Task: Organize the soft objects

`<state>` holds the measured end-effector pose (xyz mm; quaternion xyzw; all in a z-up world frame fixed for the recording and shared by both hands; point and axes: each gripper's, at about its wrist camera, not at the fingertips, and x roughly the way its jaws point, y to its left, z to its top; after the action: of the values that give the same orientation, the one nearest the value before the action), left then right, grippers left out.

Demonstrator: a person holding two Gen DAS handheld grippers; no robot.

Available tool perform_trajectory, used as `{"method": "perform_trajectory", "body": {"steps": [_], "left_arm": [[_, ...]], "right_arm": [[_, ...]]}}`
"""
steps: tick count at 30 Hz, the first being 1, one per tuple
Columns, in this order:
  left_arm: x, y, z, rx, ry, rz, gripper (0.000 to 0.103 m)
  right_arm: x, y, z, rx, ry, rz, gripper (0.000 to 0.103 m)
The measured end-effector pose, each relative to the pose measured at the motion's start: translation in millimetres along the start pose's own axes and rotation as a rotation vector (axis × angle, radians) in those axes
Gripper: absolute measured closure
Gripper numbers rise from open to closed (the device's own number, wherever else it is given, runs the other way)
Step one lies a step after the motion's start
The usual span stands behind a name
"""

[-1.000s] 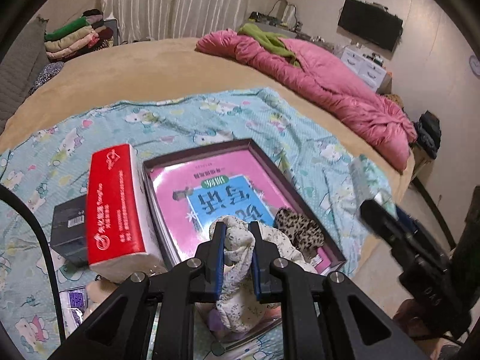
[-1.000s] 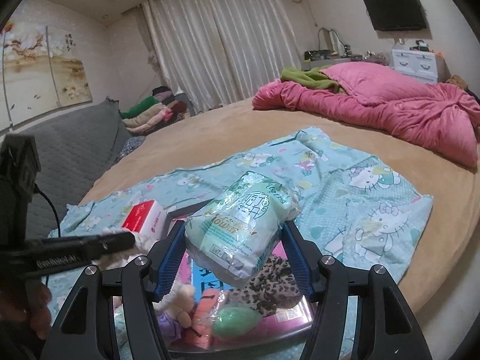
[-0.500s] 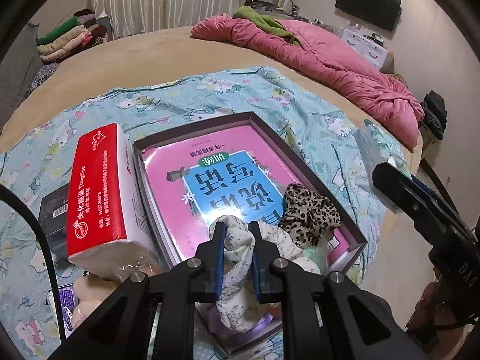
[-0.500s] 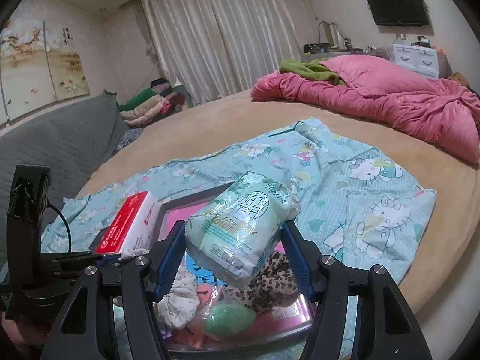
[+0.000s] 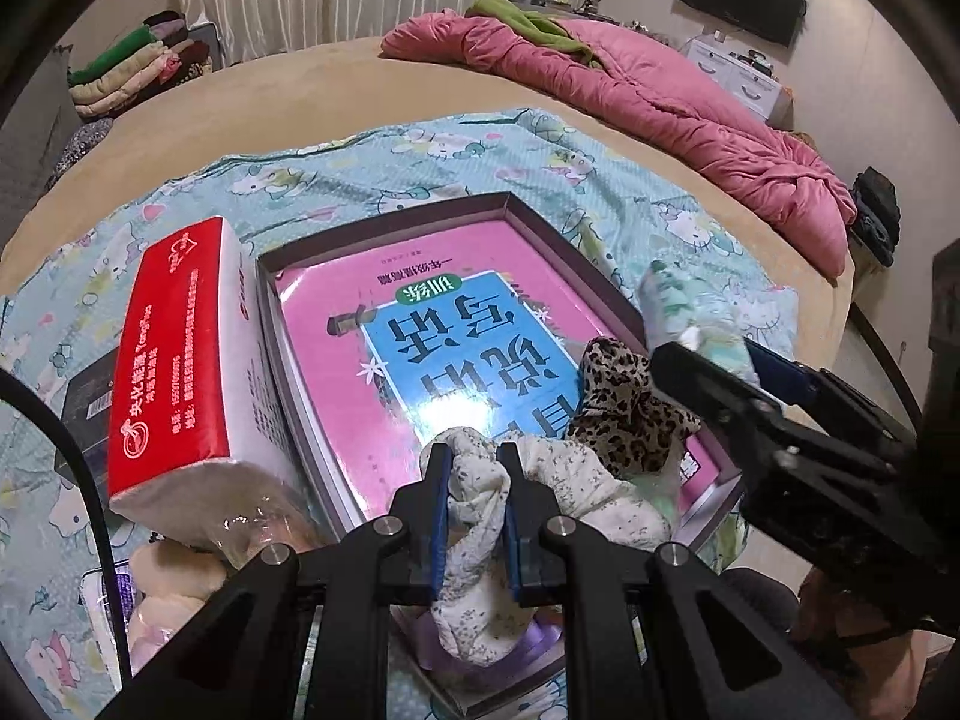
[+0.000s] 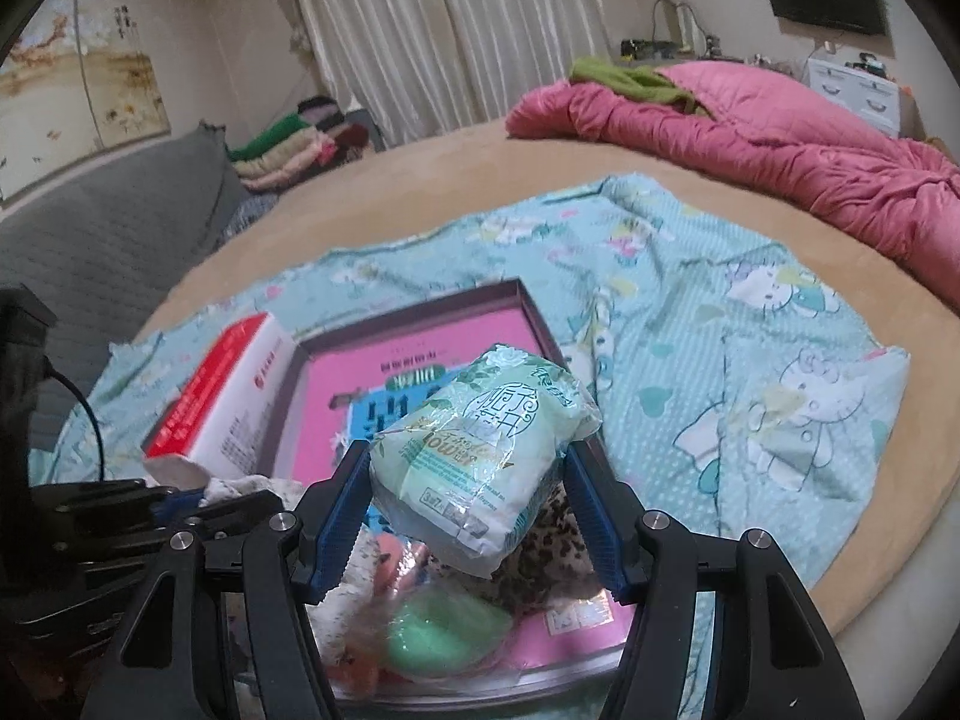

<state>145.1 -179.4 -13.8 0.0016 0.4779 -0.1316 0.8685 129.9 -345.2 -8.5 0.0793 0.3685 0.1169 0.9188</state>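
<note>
1. The left gripper [image 5: 474, 516] is clamped on a white floral cloth [image 5: 480, 546]; the cloth is pinched between the blue pads, a knot of it bulging above the fingertips and the rest hanging below over the near end of the shallow box [image 5: 384, 222]; the right gripper [image 6: 468, 516] holds a pale green tissue pack [image 6: 480, 450] between its pads, jaws standing fairly wide around it.
2. The cloth's long axis runs along the fingers, from the knot at the tips towards the camera; a loose fold of it trails right, touching a leopard-print scrunchie [image 5: 630, 414]; the tissue pack lies tilted across the right jaws, its printed face up and its far end raised up and to the right, its near corner dipping below the pads.
3. The box holds a pink and blue book cover [image 5: 456, 348]; at its near end, under the pack, lie the scrunchie [image 6: 540, 546], a green rounded thing [image 6: 447, 636] and orange pieces too blurred to name; a red and white tissue brick [image 5: 180, 360] stands just beside the box's left wall, a dark box [image 5: 84, 396] beyond it; all rest on a cartoon-cat bedsheet [image 5: 420, 156]; the right gripper reaches in from the right in the left wrist view, close to the scrunchie.
</note>
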Motion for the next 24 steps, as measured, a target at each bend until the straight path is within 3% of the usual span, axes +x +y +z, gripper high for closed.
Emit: {"method": "perform_trajectory", "body": {"steps": [24], "left_arm": [[10,2,-5,0.005,0.016,0.006,0.088]], "right_arm": [[42,-6,-5,-0.020,0.095,-0.034,0.037]]}}
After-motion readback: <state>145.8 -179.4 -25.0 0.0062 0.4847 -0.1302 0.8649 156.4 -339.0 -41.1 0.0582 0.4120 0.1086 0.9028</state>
